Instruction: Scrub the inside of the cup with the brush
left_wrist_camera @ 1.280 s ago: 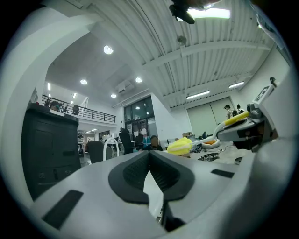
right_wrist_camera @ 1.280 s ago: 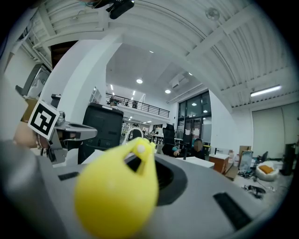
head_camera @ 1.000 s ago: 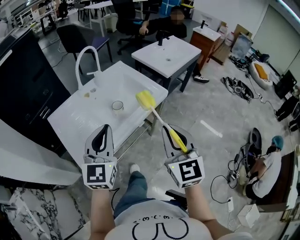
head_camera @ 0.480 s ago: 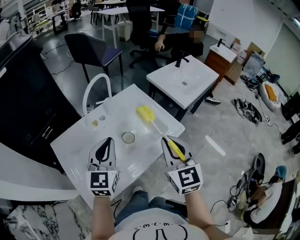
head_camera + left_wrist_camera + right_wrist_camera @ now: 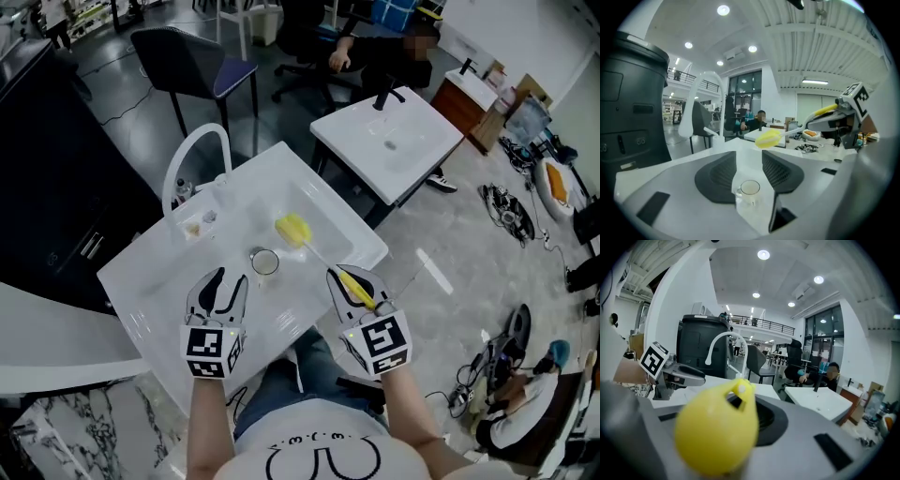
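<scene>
- Left gripper [image 5: 231,277]: the jaws stand apart and have just been opening. Nothing is clamped. In the left gripper view the cup [image 5: 750,188] shows through the gap, ahead of the fingertips and clear of both pads.
- Right gripper [image 5: 352,277]: the jaws are clamped on the yellow handle [image 5: 717,430] of the brush. The stem runs out toward 10 o'clock in the head view and ends in the yellow brush head [image 5: 293,229].
- Cup [image 5: 264,262]: it stands upright, mouth up, in the white basin [image 5: 150,272], at about 2 o'clock from the left gripper and near it. The faucet [image 5: 192,155] arches over the basin's far edge at about 11 o'clock from the cup.
- Brush head position: at about 1 o'clock from the cup, near it but outside it. Whether it touches the basin floor cannot be told.
- Done, as judged: the brush is in hand, and both grippers are over the basin and facing the cup.
- Left, as judged: seat the left jaws around the cup and close them to steady it, bring the brush head over the mouth, lower it inside, then scrub the wall and bottom. No scrubbing is under way.
</scene>
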